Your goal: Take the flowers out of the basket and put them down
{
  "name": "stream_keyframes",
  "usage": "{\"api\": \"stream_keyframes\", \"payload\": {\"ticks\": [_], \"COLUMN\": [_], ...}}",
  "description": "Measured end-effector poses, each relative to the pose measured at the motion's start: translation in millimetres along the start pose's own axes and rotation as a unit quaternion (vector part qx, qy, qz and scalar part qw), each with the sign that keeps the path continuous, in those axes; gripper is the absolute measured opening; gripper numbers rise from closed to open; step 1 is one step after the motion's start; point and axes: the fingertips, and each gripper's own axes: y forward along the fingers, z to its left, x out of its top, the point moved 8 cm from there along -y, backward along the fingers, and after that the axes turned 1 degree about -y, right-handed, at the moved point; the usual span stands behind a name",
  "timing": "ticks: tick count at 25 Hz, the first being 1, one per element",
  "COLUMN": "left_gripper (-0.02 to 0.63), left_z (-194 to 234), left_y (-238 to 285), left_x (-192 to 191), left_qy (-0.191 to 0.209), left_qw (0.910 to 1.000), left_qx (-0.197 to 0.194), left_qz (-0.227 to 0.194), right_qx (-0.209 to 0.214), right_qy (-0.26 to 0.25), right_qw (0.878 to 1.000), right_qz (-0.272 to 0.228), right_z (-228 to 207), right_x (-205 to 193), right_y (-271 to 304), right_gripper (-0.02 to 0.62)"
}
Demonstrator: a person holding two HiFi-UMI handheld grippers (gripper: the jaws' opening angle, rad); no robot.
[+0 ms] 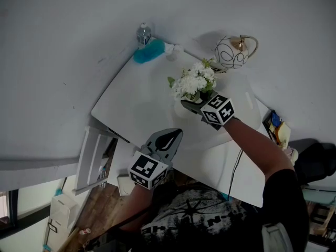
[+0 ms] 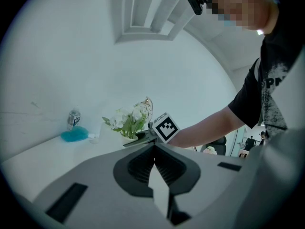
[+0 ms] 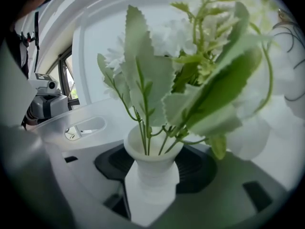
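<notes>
Flowers (image 1: 194,81): white, in small white vase (image 3: 152,175). Loc: far right of table (image 1: 131,106), just near of wire basket (image 1: 231,52). Out of basket, prob. stood upright so stems don't spill. R gripper (image 1: 193,105): jaws wide, either side of vase neck, not pressing. L gripper (image 1: 169,138): closed, empty, near edge.

Grey left claw (image 1: 169,139) and right claw (image 1: 193,105), black ribbed pads (image 2: 140,165), a black-and-white marker cube (image 1: 148,170) behind each; black short-sleeved printed T-shirt (image 1: 199,219).
</notes>
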Motion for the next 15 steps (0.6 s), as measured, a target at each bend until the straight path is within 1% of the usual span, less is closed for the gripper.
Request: {"api": "stream_keyframes", "payload": {"ticks": [7, 15], "left_gripper": [0.011, 0.011], "left_z": [0.9, -14.2], "left_y": [-0.6, 2.7], "left_x": [5.5, 24.9], "left_qy": [0.012, 0.045], "left_qw": [0.9999, 0.9986], "left_qx": [0.002, -0.03], "left_qz": [0.007, 0.001], "right_qx": [-0.001, 0.0], "right_qy": [0.002, -0.01], "right_qw": [1.0, 0.999], "right_qz": [-0.017, -0.034], "right_z": [-2.3, 6.1], "right_x": [12.3, 41.1], "right_y": [-16.3, -56.5], "right_gripper": [0.259, 0.258]}}
